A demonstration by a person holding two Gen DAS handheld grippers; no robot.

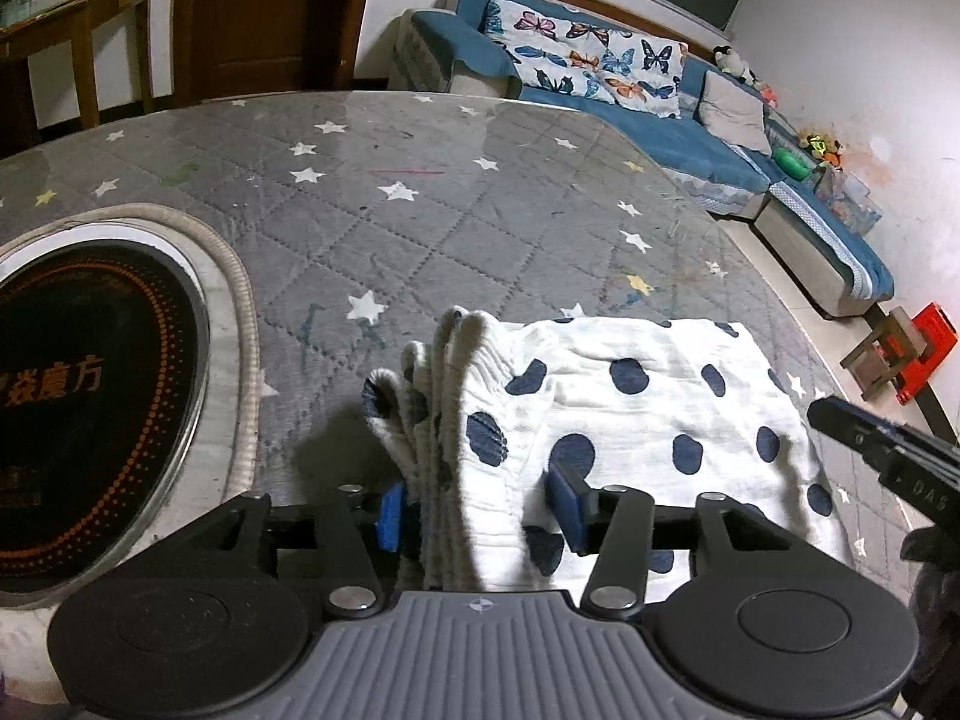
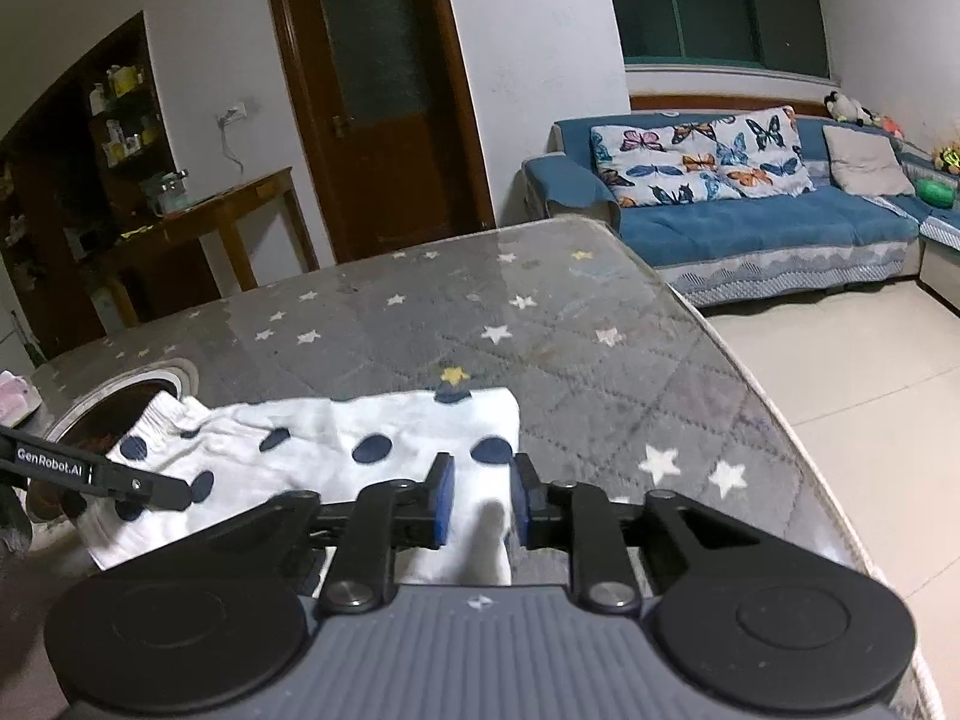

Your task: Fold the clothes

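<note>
A white garment with dark blue dots (image 1: 630, 408) lies folded on the grey star-patterned table (image 1: 420, 192). Its ribbed elastic waistband (image 1: 444, 396) stands bunched up between the jaws of my left gripper (image 1: 478, 510), which are spread wide; the blue pads do not squeeze it. In the right wrist view the garment (image 2: 336, 438) lies flat, and one small raised peak of cloth sits between the parted pads of my right gripper (image 2: 482, 498), at the garment's right end. Each view shows a black finger of the other gripper (image 1: 870, 444) (image 2: 120, 480) at the cloth's opposite end.
A round black cooker plate (image 1: 78, 396) is set into the table left of the garment. The table's edge (image 2: 750, 396) runs close on the right, with tiled floor beyond. A blue sofa (image 1: 690, 138), a red stool (image 1: 918, 354) and a wooden side table (image 2: 228, 210) stand around.
</note>
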